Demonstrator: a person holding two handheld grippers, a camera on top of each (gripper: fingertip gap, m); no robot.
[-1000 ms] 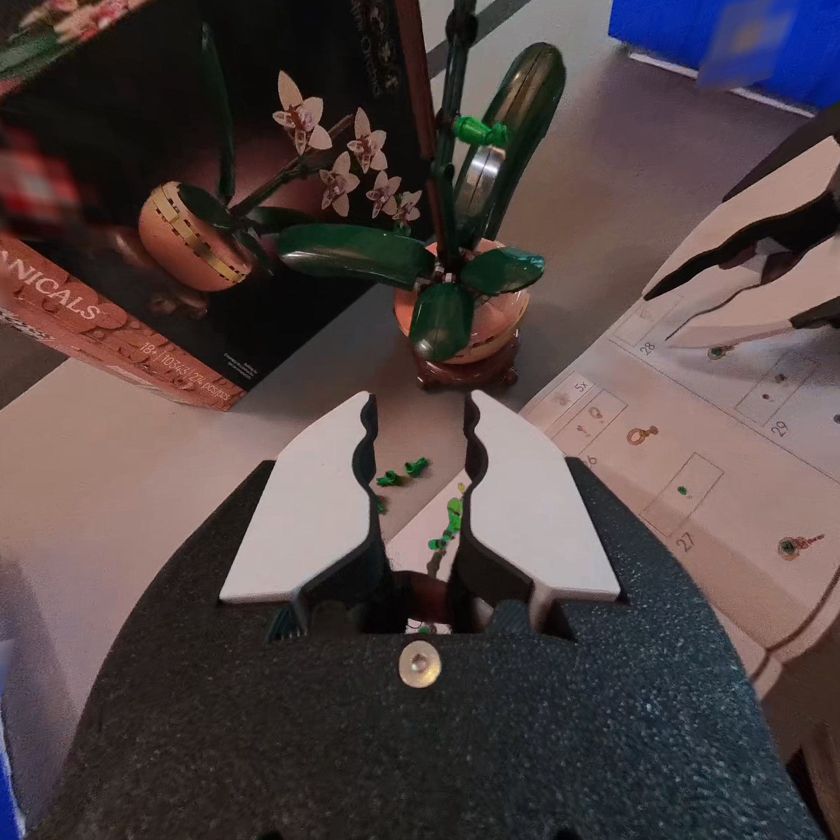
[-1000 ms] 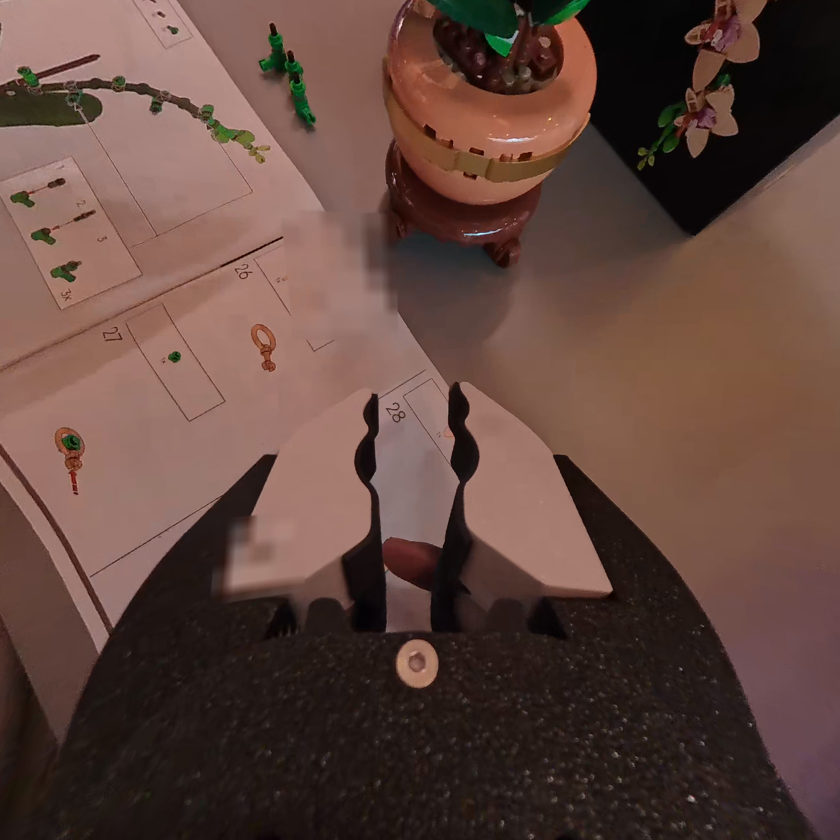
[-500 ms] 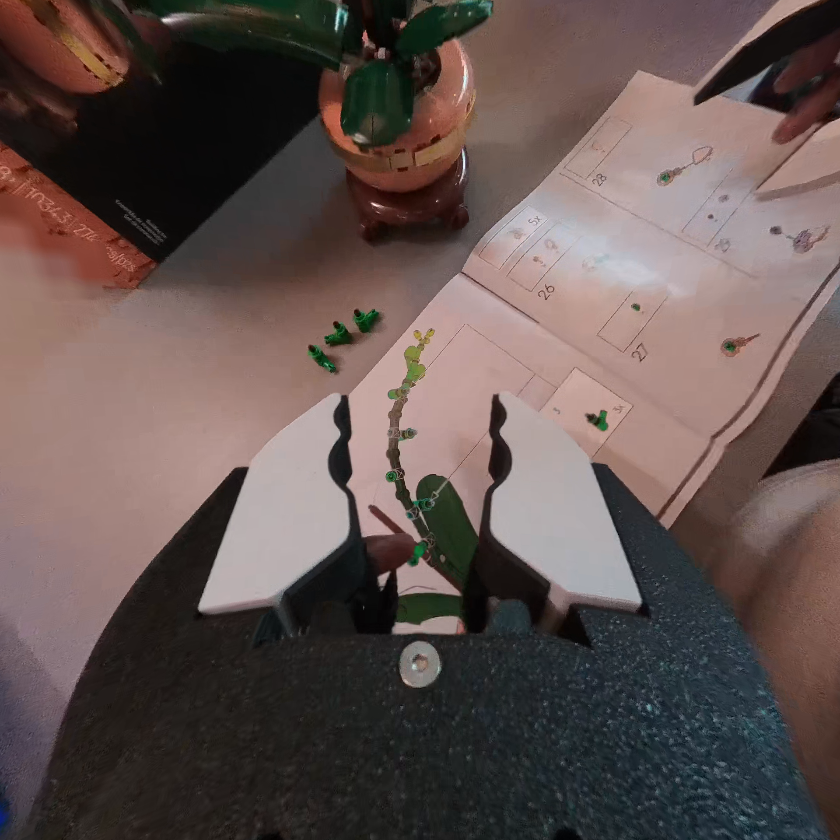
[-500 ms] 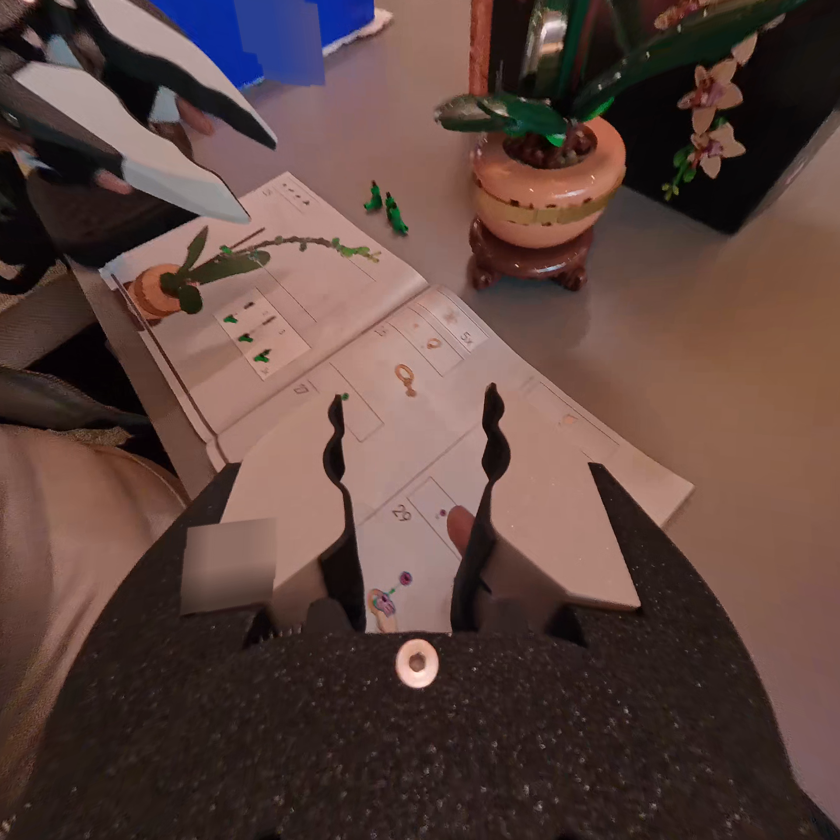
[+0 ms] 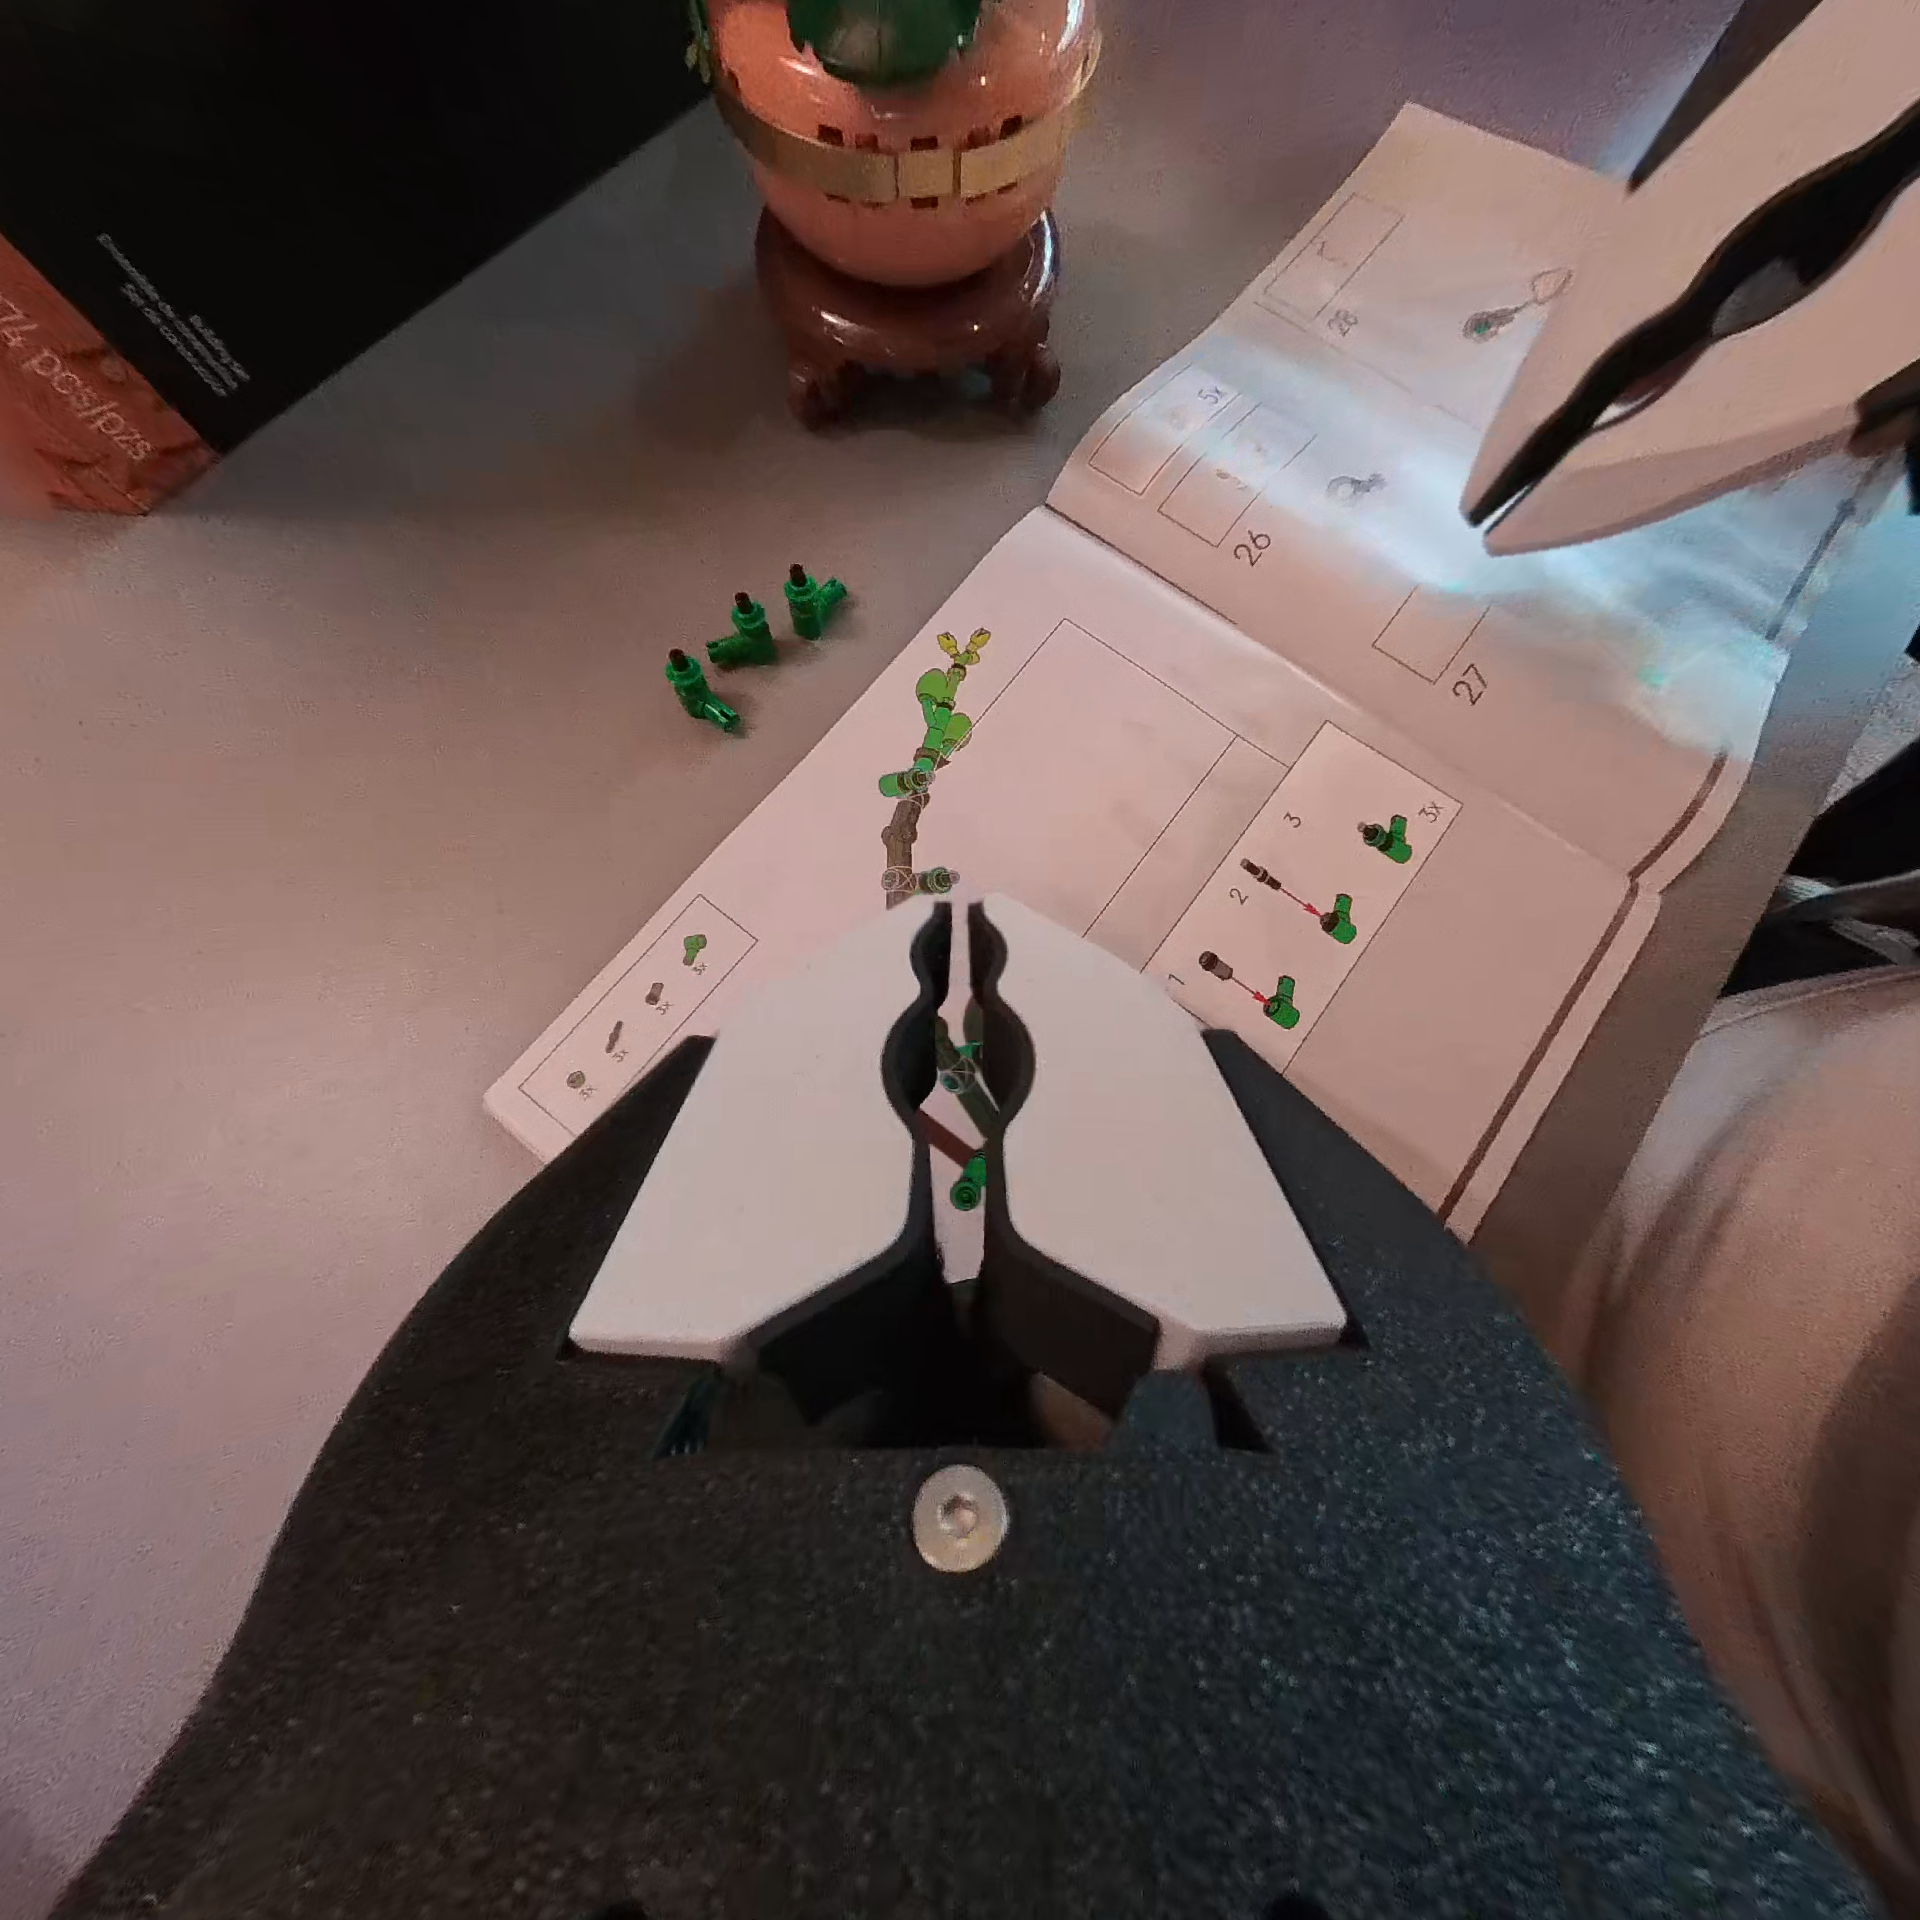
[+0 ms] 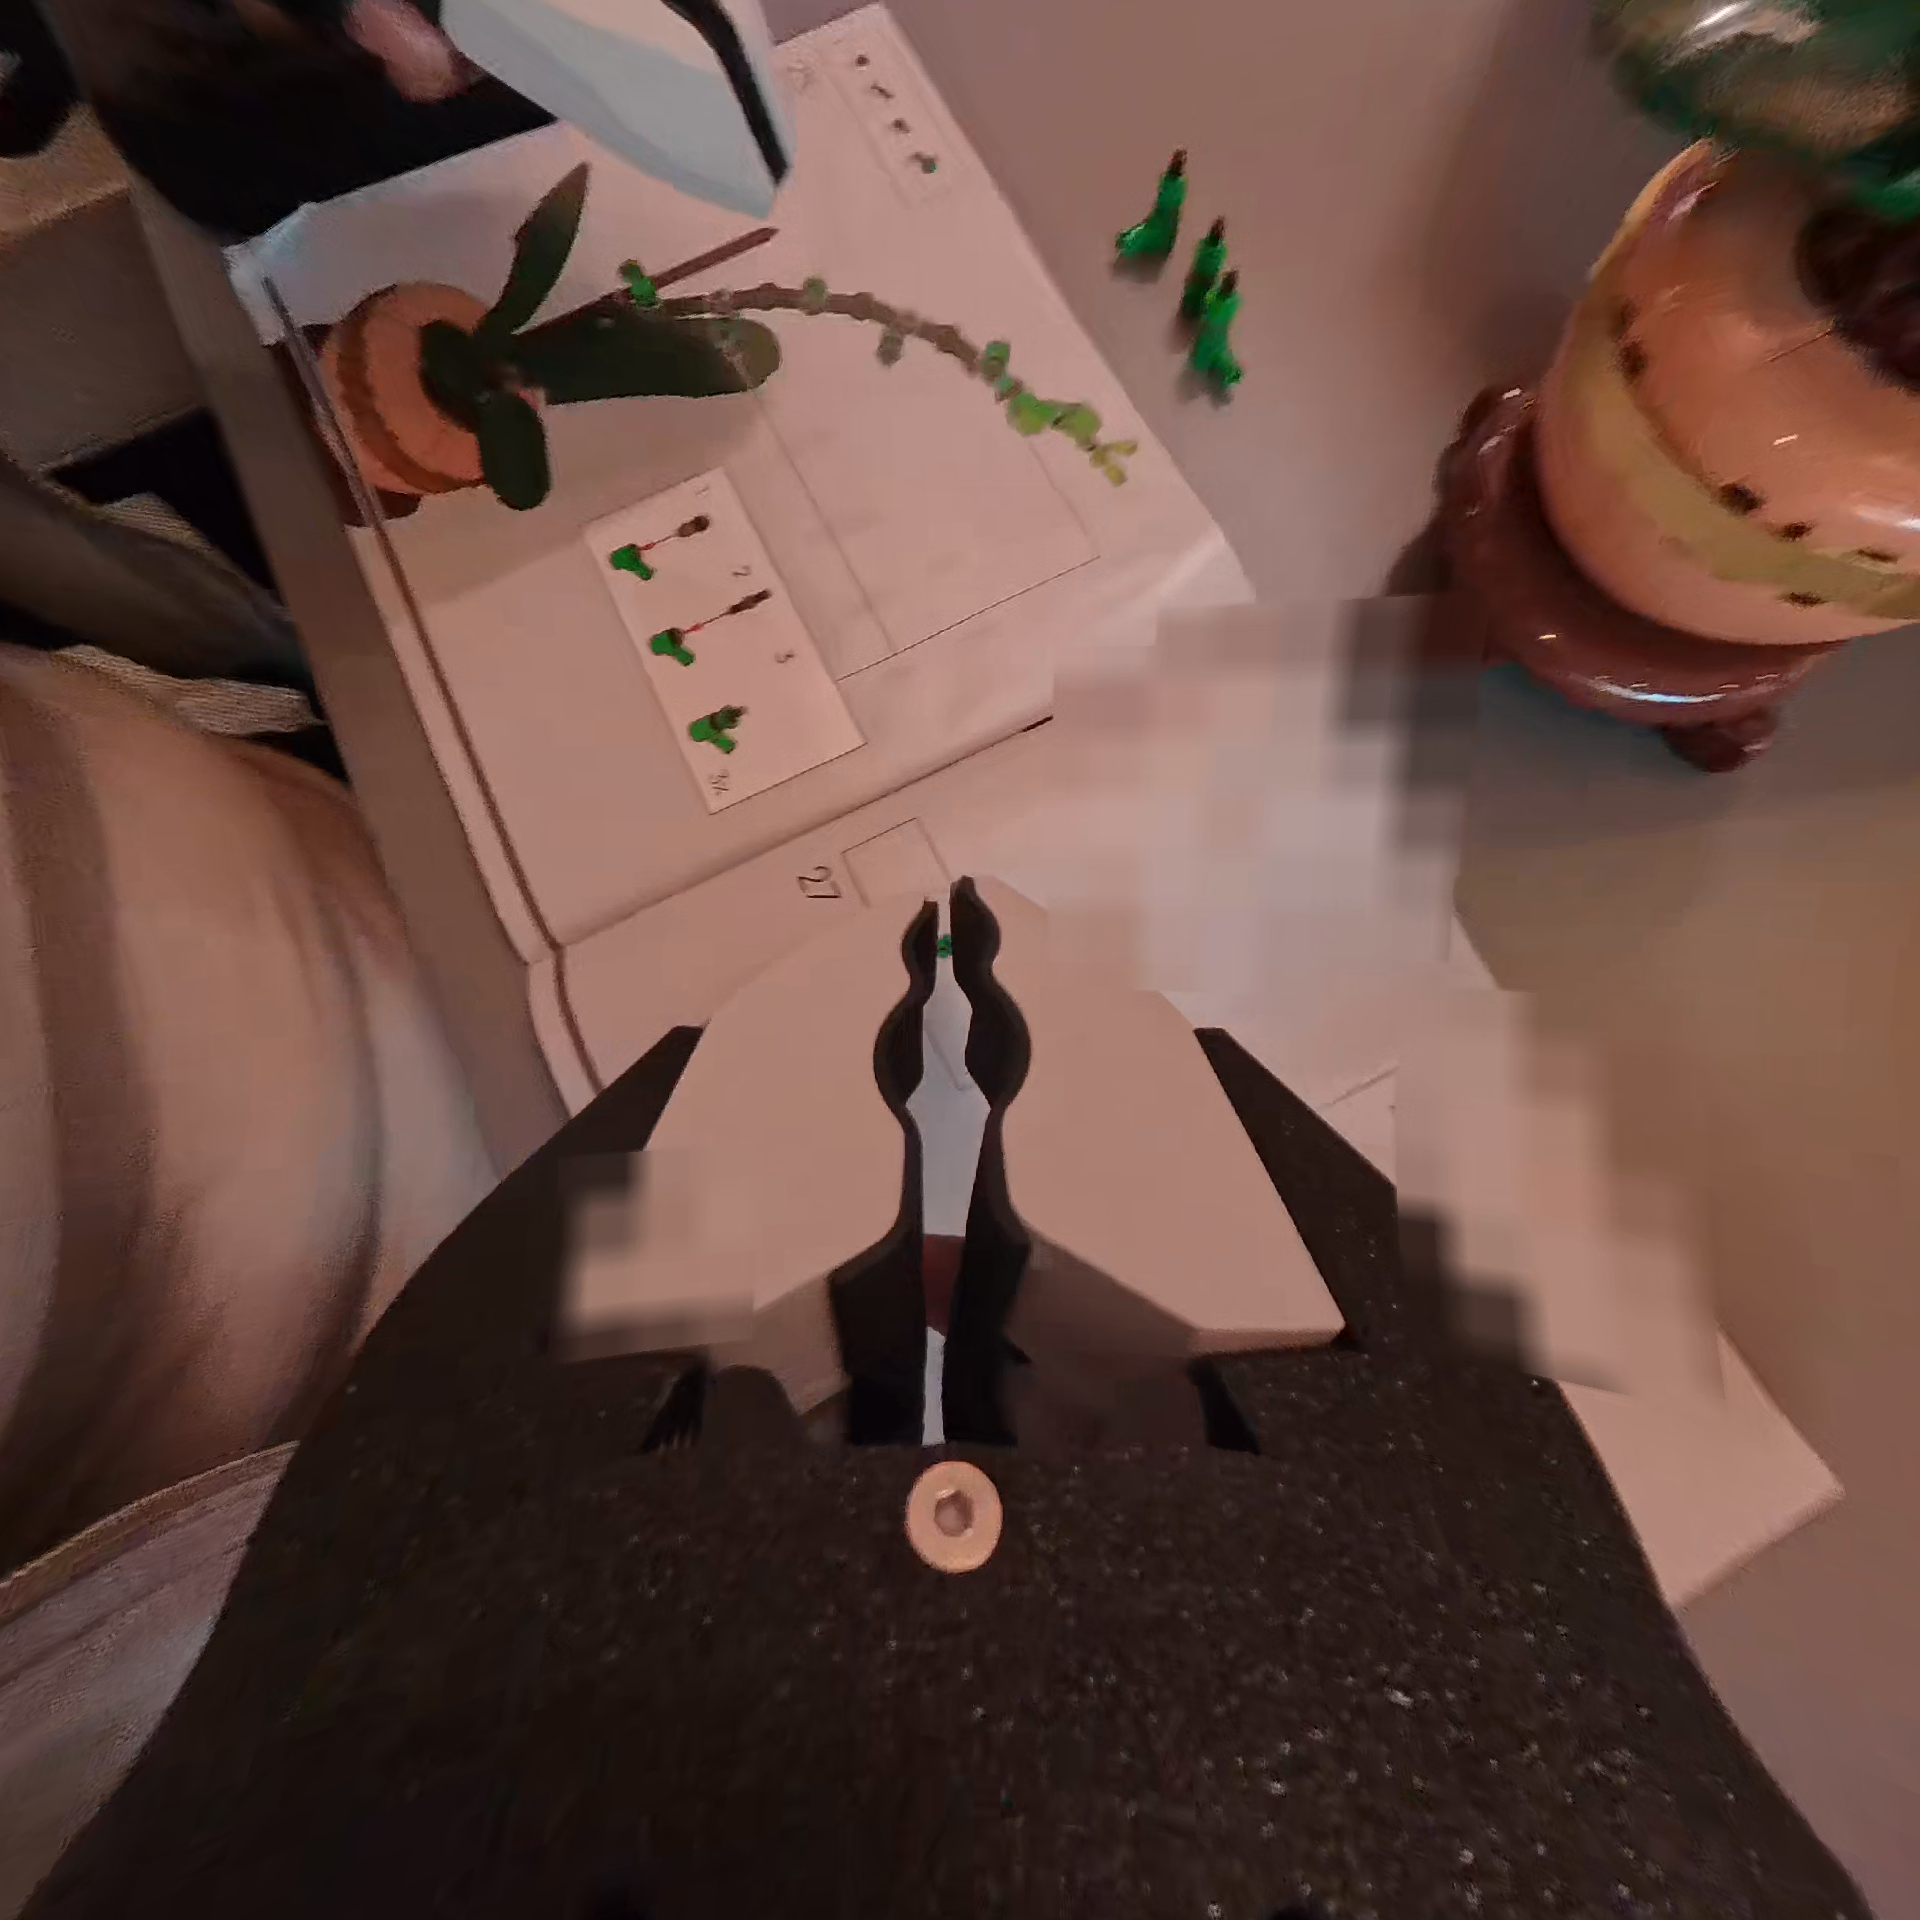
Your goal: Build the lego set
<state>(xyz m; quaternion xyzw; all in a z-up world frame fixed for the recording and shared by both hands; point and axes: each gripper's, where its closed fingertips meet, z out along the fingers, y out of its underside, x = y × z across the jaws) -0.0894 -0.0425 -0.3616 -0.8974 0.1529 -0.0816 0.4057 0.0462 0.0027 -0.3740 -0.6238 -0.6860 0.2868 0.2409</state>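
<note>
Three small green Lego connector pieces point(image 5: 750, 644) lie on the grey table left of the open instruction booklet point(image 5: 1195, 727). They also show in the right wrist view point(image 6: 1195, 281). The partly built Lego orchid pot point(image 5: 904, 156) on its brown stand stands behind them and shows at the right of the right wrist view point(image 6: 1714, 499). My left gripper point(image 5: 958, 909) is shut and empty, above the booklet's near page. My right gripper point(image 6: 948, 904) is shut and empty above the booklet point(image 6: 831, 499). It also shows at the upper right of the left wrist view point(image 5: 1481, 525).
The dark Lego box point(image 5: 260, 187) stands at the back left beside the pot. The booklet hangs over the table's near edge. A person's beige-clothed leg point(image 5: 1766, 1351) is close at that edge. The left gripper point(image 6: 769, 166) shows at the top of the right wrist view. The grippers' ends are close to 15 cm from one another. Both grippers' tips are roughly 15 cm from the partly built Lego orchid pot point(image 5: 904, 156). My right wrist view point(image 6: 1623, 247) looks at it from another angle.
Both grippers have closed from open. The left one has dropped lower over the booklet's near page. The right one has swung down closer to the booklet.
</note>
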